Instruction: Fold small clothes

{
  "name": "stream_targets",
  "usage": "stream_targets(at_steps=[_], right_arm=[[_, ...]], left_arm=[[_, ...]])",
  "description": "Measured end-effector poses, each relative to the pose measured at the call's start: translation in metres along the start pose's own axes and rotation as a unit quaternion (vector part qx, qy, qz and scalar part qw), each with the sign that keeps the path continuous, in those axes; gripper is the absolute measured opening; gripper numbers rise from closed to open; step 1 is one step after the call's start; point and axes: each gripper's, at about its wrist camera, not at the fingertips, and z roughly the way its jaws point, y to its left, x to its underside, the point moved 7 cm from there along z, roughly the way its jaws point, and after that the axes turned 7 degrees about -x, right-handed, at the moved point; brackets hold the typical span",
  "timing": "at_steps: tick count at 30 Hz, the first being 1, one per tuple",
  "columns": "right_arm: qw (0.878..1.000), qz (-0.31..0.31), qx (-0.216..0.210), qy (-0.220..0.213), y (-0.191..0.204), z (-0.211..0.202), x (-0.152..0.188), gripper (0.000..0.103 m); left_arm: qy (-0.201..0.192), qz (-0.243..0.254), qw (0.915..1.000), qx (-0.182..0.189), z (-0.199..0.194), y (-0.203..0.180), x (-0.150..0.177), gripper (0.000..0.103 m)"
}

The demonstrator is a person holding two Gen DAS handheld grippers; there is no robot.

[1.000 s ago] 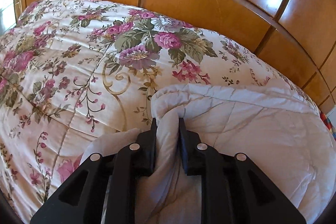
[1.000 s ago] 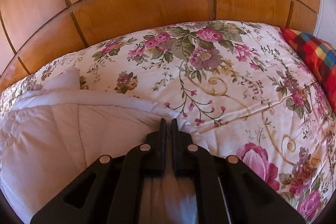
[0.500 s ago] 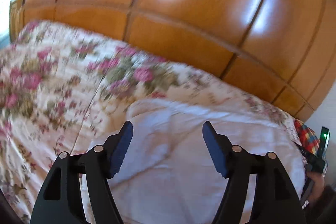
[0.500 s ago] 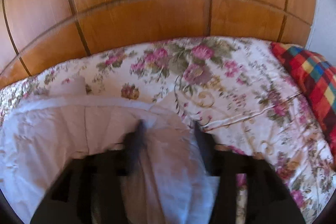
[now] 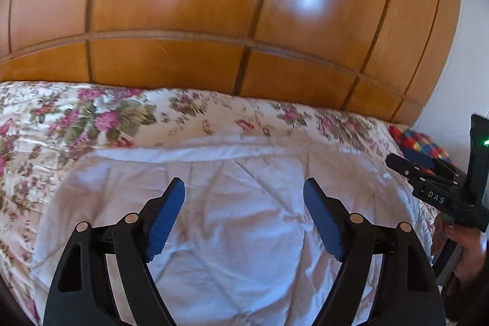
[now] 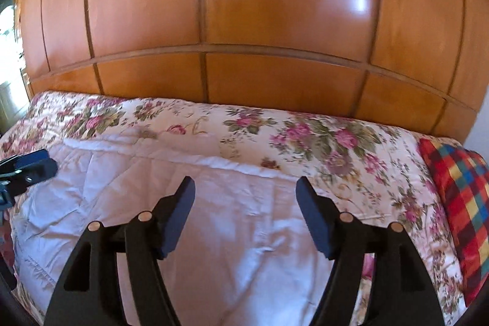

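Observation:
A white quilted cloth lies folded flat on the floral bedspread; it also shows in the right wrist view. My left gripper is open and empty, raised above the cloth's middle. My right gripper is open and empty above the cloth's right part. The right gripper shows at the right edge of the left wrist view. The left gripper shows at the left edge of the right wrist view.
A wooden panelled wardrobe stands right behind the bed. A red, yellow and blue checked pillow lies at the bed's right end. The floral bedspread spreads around the cloth.
Both grippers let go of the white cloth's edge, opened wide and pulled up and back. The cloth now lies folded on the bed.

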Motion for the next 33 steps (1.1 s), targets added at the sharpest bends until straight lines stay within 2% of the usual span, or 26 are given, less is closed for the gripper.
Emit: stream_targets(at_steps=[7, 10, 15, 20, 24, 27, 30, 33], right_arm=[[0.999, 0.021, -0.009, 0.048, -0.001, 0.054, 0.017, 0.07], [0.996, 0.052, -0.023, 0.064, -0.011, 0.074, 0.028, 0.073], [0.995, 0.071, -0.031, 0.064, -0.02, 0.098, 0.03, 0.075], [0.995, 0.073, -0.03, 0.063, -0.021, 0.103, 0.03, 0.076], [0.993, 0.091, -0.038, 0.062, -0.023, 0.077, 0.03, 0.076], [0.991, 0.12, -0.052, 0.027, -0.024, 0.028, 0.032, 0.083], [0.99, 0.139, -0.032, -0.003, -0.035, -0.019, 0.047, 0.086], [0.985, 0.171, -0.005, 0.003, -0.051, -0.046, 0.076, 0.086]], left_arm=[[0.054, 0.022, 0.9967, -0.058, 0.054, 0.008, 0.011, 0.079], [0.059, 0.001, 0.9969, -0.052, 0.072, 0.019, 0.017, 0.083], [0.049, -0.005, 0.9983, -0.031, 0.092, 0.025, 0.019, 0.087], [0.045, -0.017, 0.9986, -0.02, 0.098, 0.029, 0.023, 0.087], [0.046, -0.016, 0.9987, -0.014, 0.079, 0.029, 0.025, 0.087], [0.035, -0.027, 0.999, -0.004, 0.046, 0.03, 0.031, 0.088], [0.017, -0.054, 0.9982, 0.016, 0.013, 0.034, 0.043, 0.089], [0.006, -0.079, 0.9966, 0.025, -0.009, 0.035, 0.059, 0.089]])
